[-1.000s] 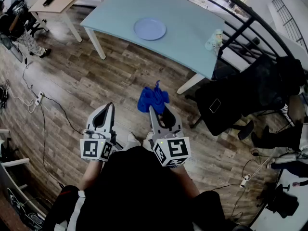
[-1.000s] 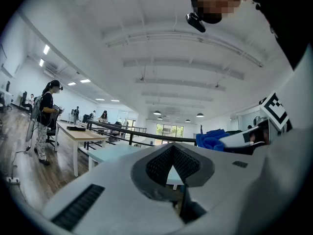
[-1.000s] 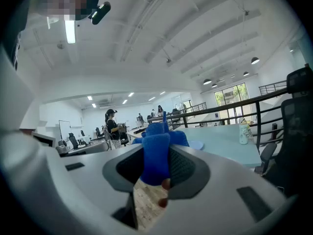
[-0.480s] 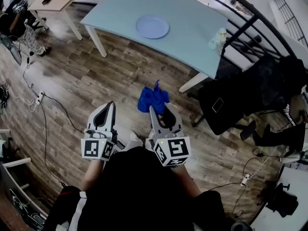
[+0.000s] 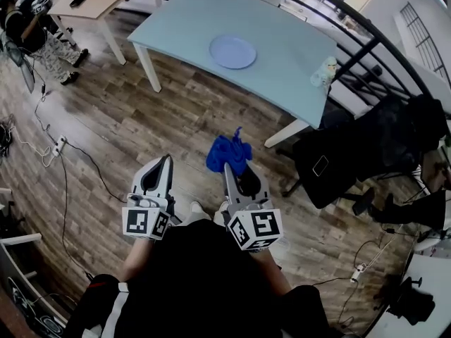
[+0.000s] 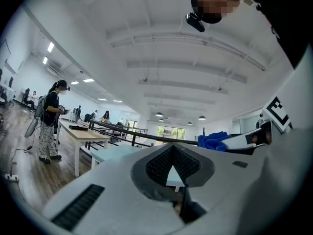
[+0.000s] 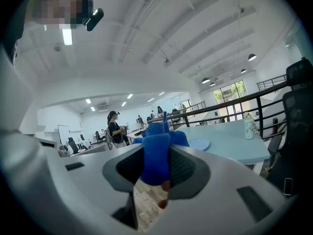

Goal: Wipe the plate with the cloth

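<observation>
In the head view, you stand on the wood floor, well apart from the pale blue desk (image 5: 296, 76). The plate (image 5: 232, 51) lies on it toward the far edge, with nothing touching it. Your right gripper (image 5: 227, 166) carries the blue cloth (image 5: 228, 152) out in front of you, and your left gripper (image 5: 166, 159) hangs beside it.

In the left gripper view, the jaws meet at their tips with nothing between them.

In the right gripper view, the jaws are clamped on the cloth, which bunches up past the tips. The plate shows beyond it on the desk.

By my reading, the cloth is in hand but no wiping has begun. You have yet to reach the desk, bring the cloth onto the plate and rub it.
</observation>
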{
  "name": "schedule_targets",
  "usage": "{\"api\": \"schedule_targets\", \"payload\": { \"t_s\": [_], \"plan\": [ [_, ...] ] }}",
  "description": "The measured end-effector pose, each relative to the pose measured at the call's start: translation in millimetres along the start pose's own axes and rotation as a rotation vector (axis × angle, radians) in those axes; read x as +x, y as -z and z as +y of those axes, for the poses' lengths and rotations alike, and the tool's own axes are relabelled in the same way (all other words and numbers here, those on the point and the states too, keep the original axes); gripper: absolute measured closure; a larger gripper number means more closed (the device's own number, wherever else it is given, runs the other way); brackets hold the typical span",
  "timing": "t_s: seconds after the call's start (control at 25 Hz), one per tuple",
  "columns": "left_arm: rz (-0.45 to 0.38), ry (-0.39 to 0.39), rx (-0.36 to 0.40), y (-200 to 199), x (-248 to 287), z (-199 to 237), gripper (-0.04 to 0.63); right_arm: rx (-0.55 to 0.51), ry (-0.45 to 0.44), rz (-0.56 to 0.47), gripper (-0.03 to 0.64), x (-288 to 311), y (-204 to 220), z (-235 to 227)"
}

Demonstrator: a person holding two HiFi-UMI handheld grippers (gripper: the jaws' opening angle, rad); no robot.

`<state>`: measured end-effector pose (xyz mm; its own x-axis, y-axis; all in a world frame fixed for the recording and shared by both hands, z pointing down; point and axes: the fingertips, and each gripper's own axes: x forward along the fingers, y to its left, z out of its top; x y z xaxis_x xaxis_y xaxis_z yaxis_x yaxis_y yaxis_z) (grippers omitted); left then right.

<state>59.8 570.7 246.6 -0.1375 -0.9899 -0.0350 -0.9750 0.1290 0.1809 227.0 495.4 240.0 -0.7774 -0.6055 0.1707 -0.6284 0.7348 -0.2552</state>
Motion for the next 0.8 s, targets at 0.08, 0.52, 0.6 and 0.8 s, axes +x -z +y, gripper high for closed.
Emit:
{"api": "schedule_targets", "payload": {
  "t_s": [0.08,0.52,0.6,0.8],
  "plan": [
    [-0.006,-0.003,0.003,-2.0,-3.9,9.2,0.594,-0.014,0.004,-0.009,0.499,1.8,0.2,8.5],
    [-0.011,0.017,0.003,0.2,-1.6,30.3,0.594,-0.017,0.029,-0.023,0.499,13.9,3.8,21.6],
    [-0.016,0.023,0.007,-0.6,5.8,29.9,0.594,-0.011,0.036,-0.023,0.499,18.9,4.1,15.9],
    [-0.011,0.022,0.017,7.1,24.7,39.0,0.594,0.003,0.034,-0.020,0.499,40.8,5.0,5.9]
  ]
}}
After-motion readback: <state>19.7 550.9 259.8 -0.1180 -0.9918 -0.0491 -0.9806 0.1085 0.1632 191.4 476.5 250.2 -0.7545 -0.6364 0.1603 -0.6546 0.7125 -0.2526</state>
